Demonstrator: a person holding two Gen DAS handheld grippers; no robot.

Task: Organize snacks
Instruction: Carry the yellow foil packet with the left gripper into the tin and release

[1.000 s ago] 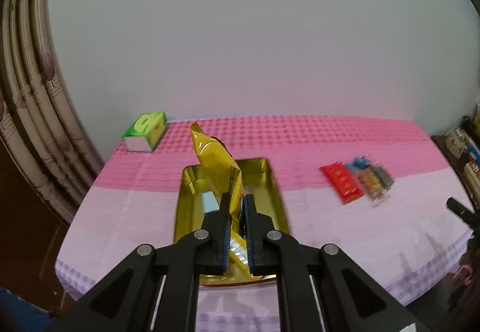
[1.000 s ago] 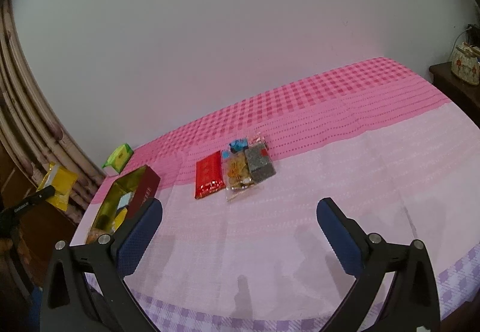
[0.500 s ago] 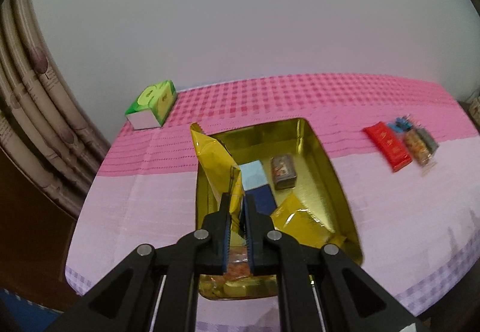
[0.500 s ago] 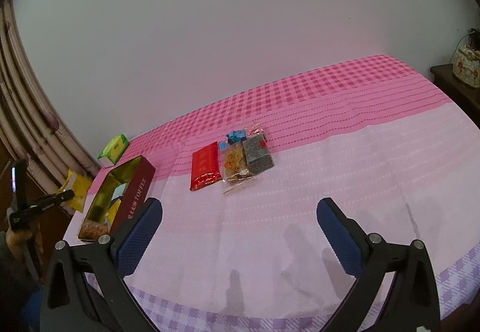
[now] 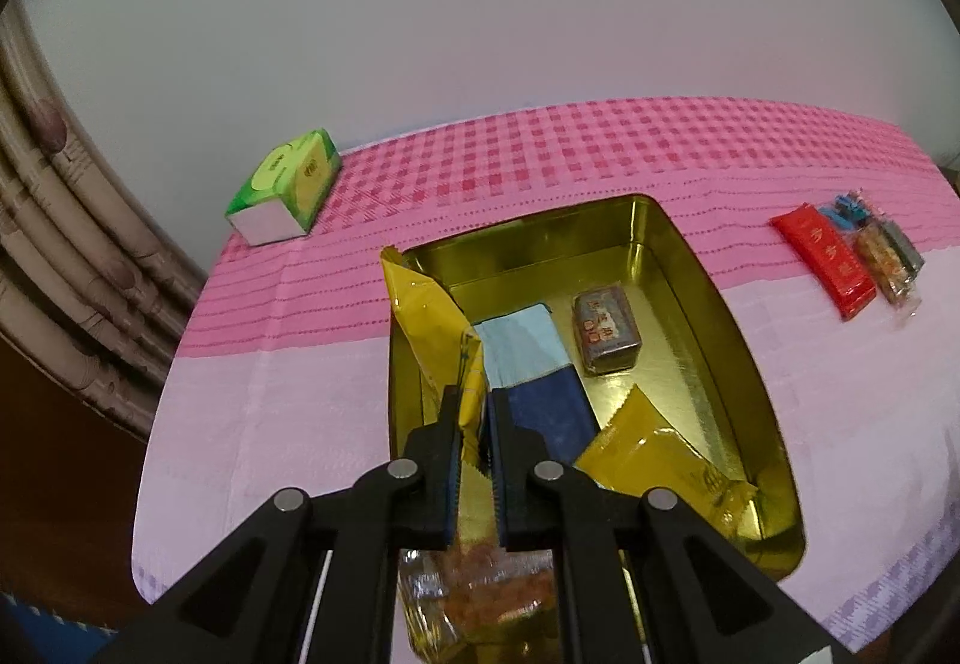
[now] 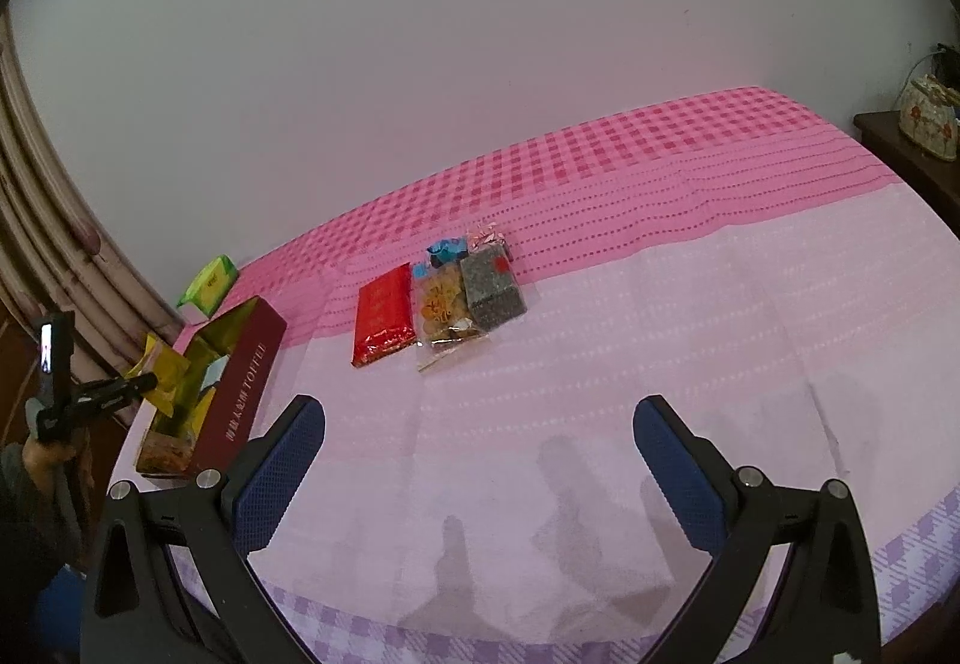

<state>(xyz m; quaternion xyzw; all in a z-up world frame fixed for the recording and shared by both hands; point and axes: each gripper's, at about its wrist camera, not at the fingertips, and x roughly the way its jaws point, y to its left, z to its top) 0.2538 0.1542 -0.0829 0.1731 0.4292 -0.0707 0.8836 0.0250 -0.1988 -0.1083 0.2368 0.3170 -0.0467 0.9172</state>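
Note:
My left gripper is shut on a yellow snack packet, held upright over the left side of the open gold tin. Inside the tin lie a light-blue and dark-blue packet, a small grey-brown packet, a second yellow packet and a clear bag of orange snacks. On the cloth to the right lie a red packet and several small packets. My right gripper stands open above the cloth, well short of the red packet; the left gripper shows at the tin.
A green tissue box sits at the table's far left corner by the wall. Curtains hang left of the table. A dark cabinet with a floral bag stands at the far right. A person's hand holds the left gripper.
My left gripper has come down and forward over the tin with the yellow packet, so the tin now looks much larger. The right gripper has hardly moved.

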